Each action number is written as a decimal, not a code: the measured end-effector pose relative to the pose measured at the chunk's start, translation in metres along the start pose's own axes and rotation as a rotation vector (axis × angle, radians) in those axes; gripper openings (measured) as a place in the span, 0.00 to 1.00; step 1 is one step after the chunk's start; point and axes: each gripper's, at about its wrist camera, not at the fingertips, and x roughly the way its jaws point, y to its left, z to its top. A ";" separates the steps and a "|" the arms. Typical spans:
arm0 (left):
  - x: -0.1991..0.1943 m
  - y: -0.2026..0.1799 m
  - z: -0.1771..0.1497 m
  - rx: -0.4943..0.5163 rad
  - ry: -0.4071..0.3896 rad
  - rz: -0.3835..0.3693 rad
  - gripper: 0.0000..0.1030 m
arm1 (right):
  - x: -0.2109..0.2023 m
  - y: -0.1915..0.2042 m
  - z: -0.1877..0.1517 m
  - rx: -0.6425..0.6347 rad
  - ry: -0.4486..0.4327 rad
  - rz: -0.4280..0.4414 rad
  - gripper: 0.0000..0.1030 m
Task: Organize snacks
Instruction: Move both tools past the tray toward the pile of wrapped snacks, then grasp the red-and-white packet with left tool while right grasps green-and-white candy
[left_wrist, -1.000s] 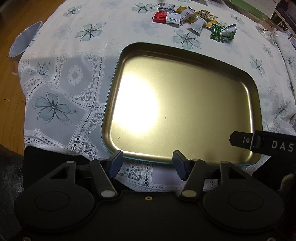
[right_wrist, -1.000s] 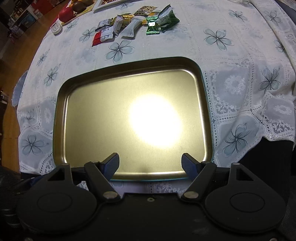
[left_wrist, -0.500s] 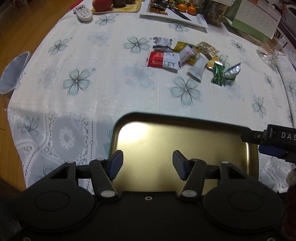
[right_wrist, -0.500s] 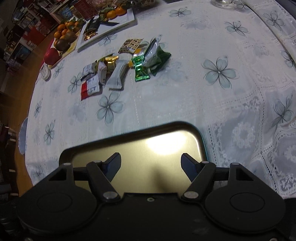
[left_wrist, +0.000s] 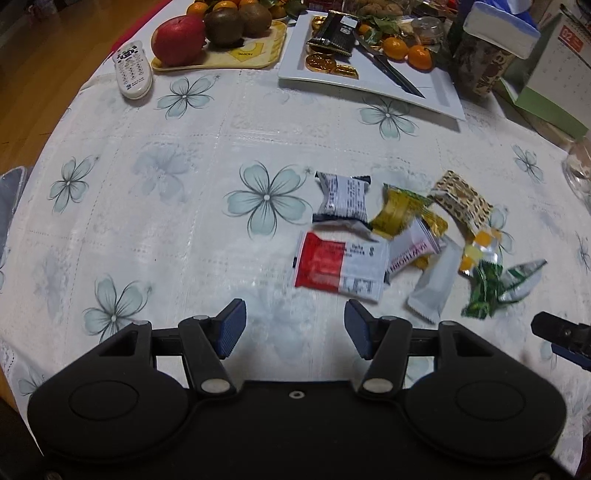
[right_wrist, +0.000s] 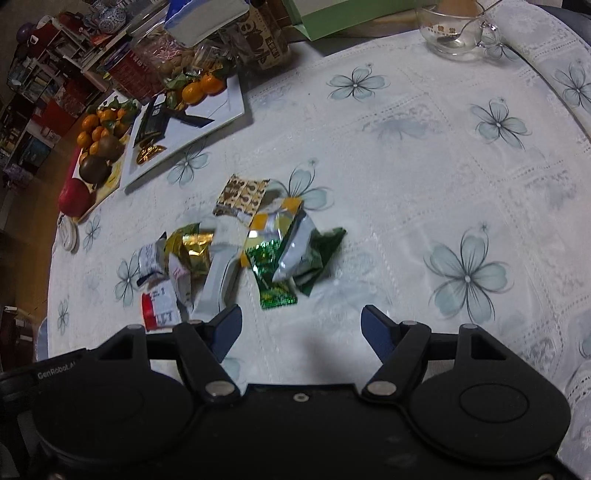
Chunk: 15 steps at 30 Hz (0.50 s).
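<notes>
Left wrist view: worktop (left_wrist: 155, 206), under a flowered cloth, carries everything. At the far edge stand a white platter (left_wrist: 436, 96) with a knife and gold coins, a fruit tray (left_wrist: 255, 55) and a remote (left_wrist: 133, 70), well apart from the snacks and, in my judgement, no part of the job.

Snacks (left_wrist: 399, 236) lie in one loose overlapping heap on the cloth, none sorted. The red-and-white packet (left_wrist: 340, 266) is nearest the left tongs (left_wrist: 293, 328), just ahead and slightly right. The green packets (right_wrist: 291, 258) lie just ahead of the right tongs (right_wrist: 301, 328), left of centre.

Both tongs are spread wide and hold nothing. Each points at its own side of the heap, probably so each takes its nearest packet. No receiving tray is visible.
</notes>
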 end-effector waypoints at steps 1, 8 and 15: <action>0.006 -0.001 0.006 -0.012 -0.001 0.001 0.60 | 0.004 0.001 0.004 0.002 -0.002 -0.004 0.73; 0.034 0.002 0.037 -0.113 -0.018 -0.006 0.60 | 0.028 0.004 0.025 0.008 -0.012 -0.007 0.73; 0.065 -0.009 0.046 -0.085 0.066 0.076 0.60 | 0.058 0.002 0.030 0.003 0.025 -0.065 0.72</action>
